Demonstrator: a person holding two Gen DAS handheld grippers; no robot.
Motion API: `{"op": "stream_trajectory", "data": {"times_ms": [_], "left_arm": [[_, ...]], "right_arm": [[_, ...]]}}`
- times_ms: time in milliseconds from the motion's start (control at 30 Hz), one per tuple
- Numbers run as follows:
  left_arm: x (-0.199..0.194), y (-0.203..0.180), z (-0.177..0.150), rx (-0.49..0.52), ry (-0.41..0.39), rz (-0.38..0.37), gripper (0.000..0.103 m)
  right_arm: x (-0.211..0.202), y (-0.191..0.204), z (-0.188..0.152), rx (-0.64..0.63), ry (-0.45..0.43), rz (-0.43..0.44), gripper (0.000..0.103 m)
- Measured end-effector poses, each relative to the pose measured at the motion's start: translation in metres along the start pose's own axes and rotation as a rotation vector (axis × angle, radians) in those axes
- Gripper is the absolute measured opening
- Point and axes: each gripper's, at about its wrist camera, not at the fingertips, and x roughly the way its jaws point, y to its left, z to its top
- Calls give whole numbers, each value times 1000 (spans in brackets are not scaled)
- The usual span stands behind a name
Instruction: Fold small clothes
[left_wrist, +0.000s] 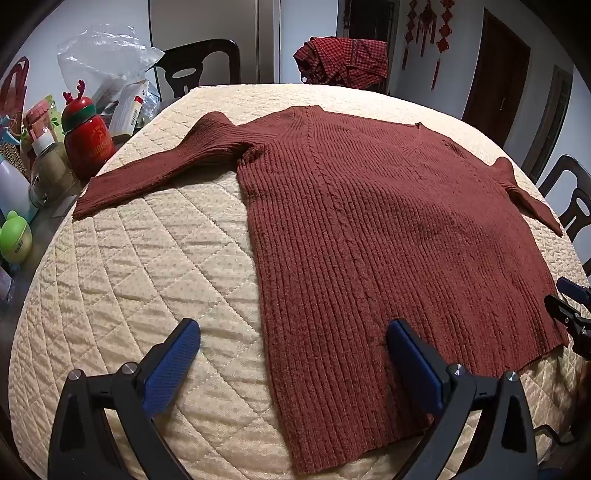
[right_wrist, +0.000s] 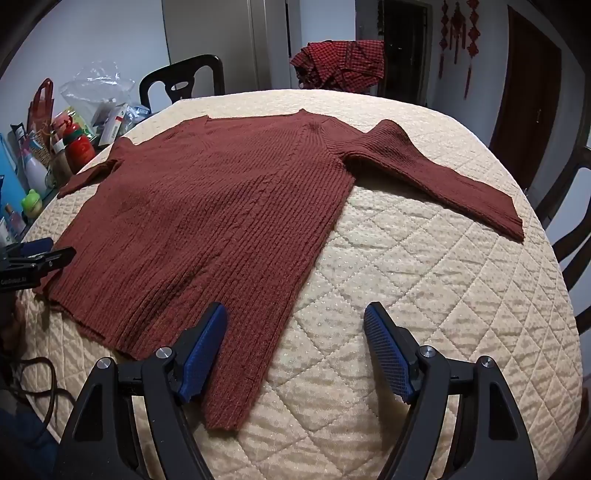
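Note:
A rust-brown ribbed sweater (left_wrist: 369, 221) lies spread flat on a cream quilted cover (left_wrist: 147, 277), sleeves out to both sides, hem toward me. It also shows in the right wrist view (right_wrist: 221, 206). My left gripper (left_wrist: 293, 341) is open and empty, straddling the sweater's left hem corner just above it. My right gripper (right_wrist: 295, 328) is open and empty, straddling the right hem corner. The right gripper also shows at the right edge of the left wrist view (left_wrist: 569, 306), and the left gripper at the left edge of the right wrist view (right_wrist: 44, 254).
Bottles, boxes and a plastic bag (left_wrist: 107, 55) crowd the table's left side, with a red reindeer bottle (left_wrist: 86, 136) near the left sleeve cuff. A red checked garment (left_wrist: 343, 59) hangs at the far edge. Dark chairs (left_wrist: 207, 62) stand around the table.

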Motion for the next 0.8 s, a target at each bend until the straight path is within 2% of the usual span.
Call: {"op": "stream_trajectory", "data": {"times_ms": [800], "left_arm": [[-3,0,1,-1,-11,6,102]], "right_arm": [[-1,2,2,5,-5,3,77]]}}
